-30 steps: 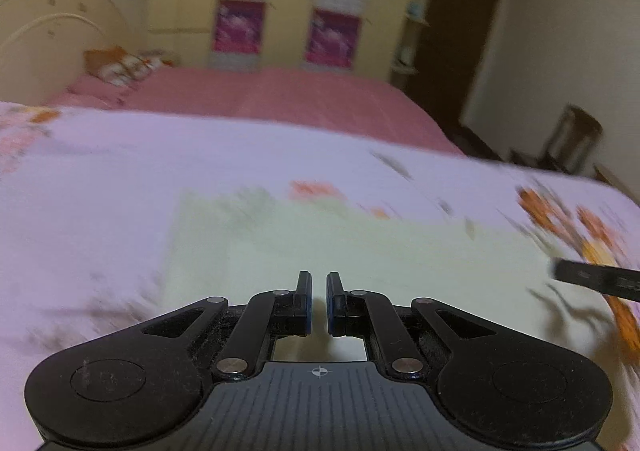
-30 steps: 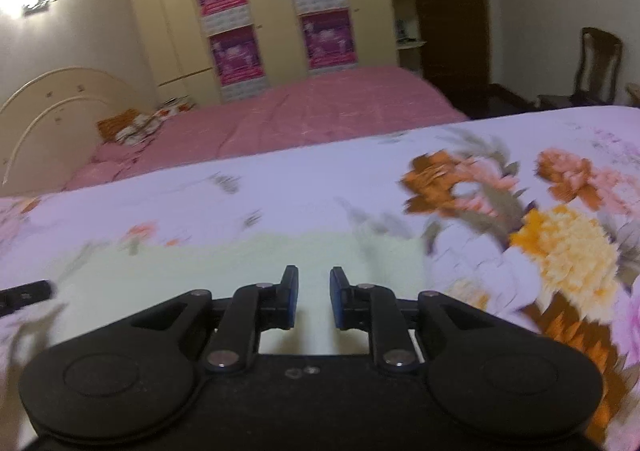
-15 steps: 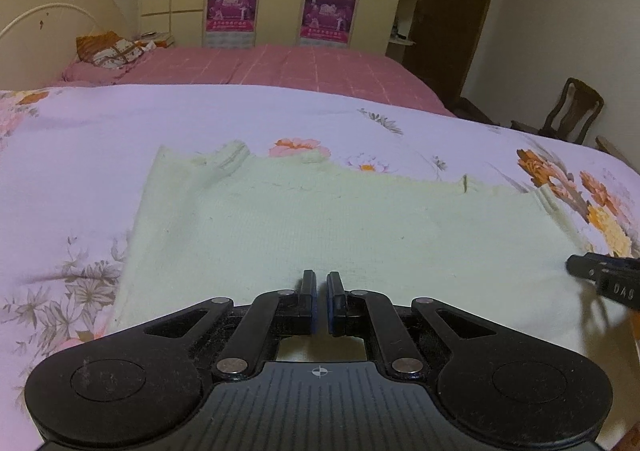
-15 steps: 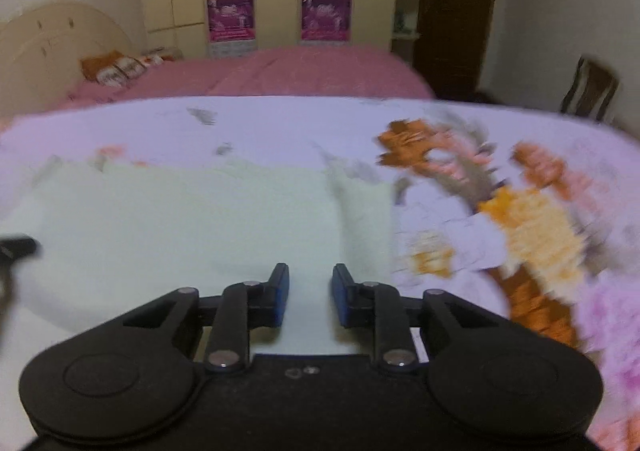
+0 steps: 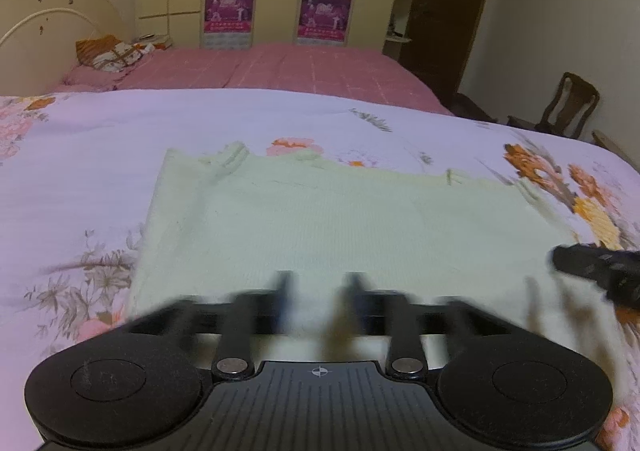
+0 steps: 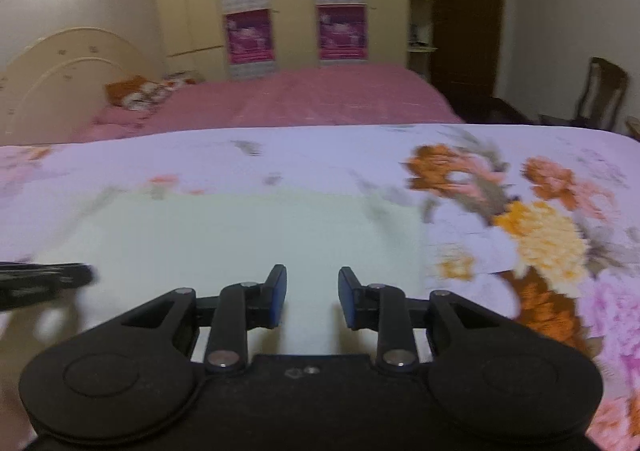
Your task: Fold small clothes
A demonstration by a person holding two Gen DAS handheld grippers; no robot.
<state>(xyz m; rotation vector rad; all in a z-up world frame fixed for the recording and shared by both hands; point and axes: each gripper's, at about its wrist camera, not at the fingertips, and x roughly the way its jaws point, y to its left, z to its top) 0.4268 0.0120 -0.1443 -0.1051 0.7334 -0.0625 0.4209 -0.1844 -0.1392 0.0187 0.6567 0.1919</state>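
Both your left gripper [image 5: 318,301] and right gripper [image 6: 312,297] are opening, empty, over the pale green garment's [image 5: 320,219] near edge; withdraw carelessly and a finger could drag that fold loose.

Ahead of me a pink-covered bed [image 5: 280,71] with a cream arched headboard [image 5: 52,15] meets cream wardrobe doors [image 6: 192,3] bearing magenta posters [image 5: 224,5]; a dark wooden chair [image 6: 604,95] stands right.

Wardrobe posters [image 5: 230,5] — print blurred, nothing legible
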